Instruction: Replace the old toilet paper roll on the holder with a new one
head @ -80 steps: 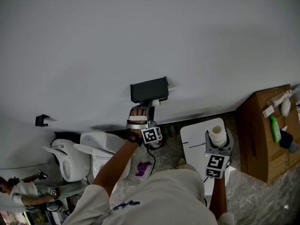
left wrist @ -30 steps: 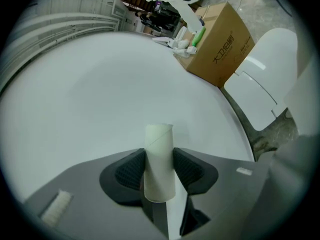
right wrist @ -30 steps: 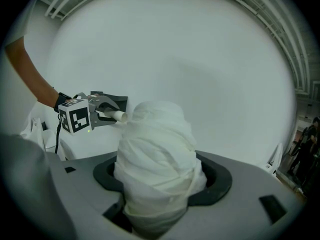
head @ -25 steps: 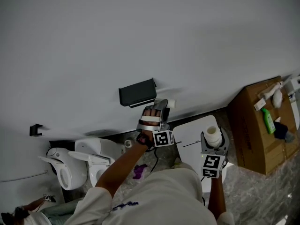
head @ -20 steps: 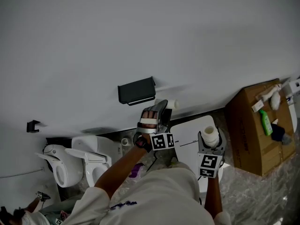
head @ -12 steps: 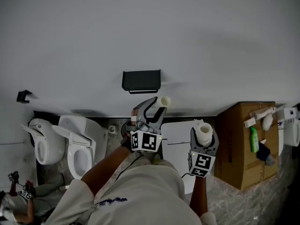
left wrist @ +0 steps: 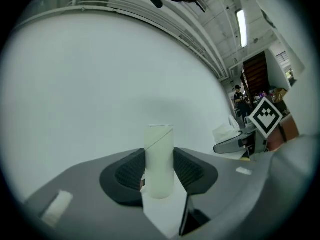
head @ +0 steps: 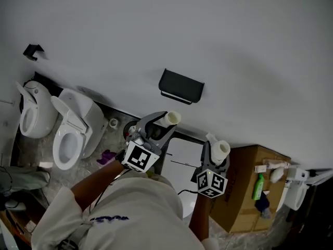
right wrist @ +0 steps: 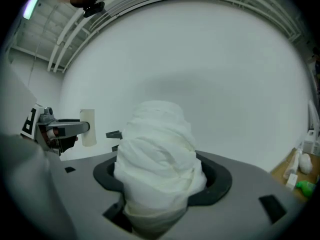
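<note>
My left gripper (head: 164,121) is shut on the old empty cardboard tube (head: 172,118), held below and left of the black wall holder (head: 181,86). In the left gripper view the tube (left wrist: 159,156) stands upright between the dark pads (left wrist: 129,172), against the bare white wall. A full white paper roll (head: 219,150) sits in my right gripper (head: 215,153), to the right of the left one. The right gripper view shows this roll (right wrist: 159,159) filling the jaws, with the holder (right wrist: 114,134) and the tube (right wrist: 87,127) off to the left.
Two white toilets (head: 70,129) stand at the left by the wall. A white stand (head: 177,158) is below the grippers. A cardboard box (head: 244,202) with a green bottle (head: 258,186) is at the right. A black hook (head: 32,50) is on the wall, far left.
The left gripper has rolled and drawn the tube farther from the holder, rising a little. The right gripper with the roll has shifted along with it. My view has swung round.
</note>
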`<state>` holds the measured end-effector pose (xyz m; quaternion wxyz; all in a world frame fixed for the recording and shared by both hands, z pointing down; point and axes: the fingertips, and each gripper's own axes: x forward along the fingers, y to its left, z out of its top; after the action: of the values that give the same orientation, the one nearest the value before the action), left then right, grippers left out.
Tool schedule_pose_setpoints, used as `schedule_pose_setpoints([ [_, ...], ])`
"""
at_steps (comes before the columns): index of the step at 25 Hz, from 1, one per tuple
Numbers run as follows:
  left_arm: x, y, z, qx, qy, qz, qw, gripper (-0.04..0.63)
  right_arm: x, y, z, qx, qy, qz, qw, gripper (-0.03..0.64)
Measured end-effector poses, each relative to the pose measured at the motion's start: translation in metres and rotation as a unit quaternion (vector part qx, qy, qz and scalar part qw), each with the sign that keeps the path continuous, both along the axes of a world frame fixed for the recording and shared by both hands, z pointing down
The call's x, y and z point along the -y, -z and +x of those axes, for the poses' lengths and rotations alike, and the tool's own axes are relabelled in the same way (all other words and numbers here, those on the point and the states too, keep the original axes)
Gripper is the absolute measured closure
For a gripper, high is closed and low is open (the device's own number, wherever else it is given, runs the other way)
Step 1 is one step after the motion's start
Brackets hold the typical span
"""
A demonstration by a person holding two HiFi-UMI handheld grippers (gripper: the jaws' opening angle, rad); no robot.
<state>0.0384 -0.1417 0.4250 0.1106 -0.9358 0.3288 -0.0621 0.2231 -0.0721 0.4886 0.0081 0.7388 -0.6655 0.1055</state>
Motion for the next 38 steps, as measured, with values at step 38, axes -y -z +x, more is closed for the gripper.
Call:
schedule_pose_setpoints([
  [38,0.020,0.001,-0.093,-0.080,0.093,-0.072,0.9898,0.414,0.120,-0.058,-0.027,-0.283,0.140,-0.154,0.936,0.295],
])
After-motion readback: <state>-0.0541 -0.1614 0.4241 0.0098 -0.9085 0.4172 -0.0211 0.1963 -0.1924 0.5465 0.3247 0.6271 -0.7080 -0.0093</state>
